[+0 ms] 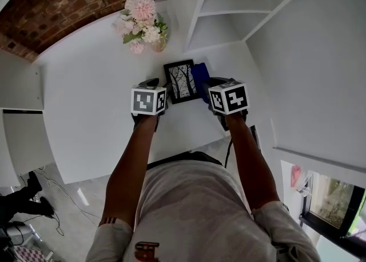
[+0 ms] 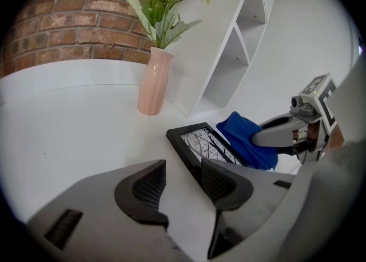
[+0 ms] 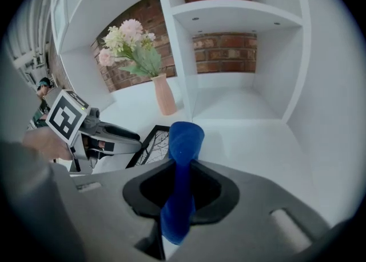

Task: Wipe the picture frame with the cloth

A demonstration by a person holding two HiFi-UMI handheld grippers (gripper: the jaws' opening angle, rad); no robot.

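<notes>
Nearest, the right gripper (image 3: 182,189) is clamped on a folded blue cloth (image 3: 184,141), soft and limp and likely to bunch, while the left gripper (image 2: 177,183) has its jaws apart over bare white table (image 1: 86,95), with nothing between them. Just past both, the black picture frame (image 1: 182,80) seems to lie flat on the table, cloth at its right edge. It looks light, stiff, probably glazed and apt to slide, so pin a corner or rim. Beyond stand 1 pink vase (image 2: 153,80) and a white shelf unit (image 3: 229,43).

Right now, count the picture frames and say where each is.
1: the picture frame lies on the table, blue cloth at its right edge. None seems hidden.
</notes>
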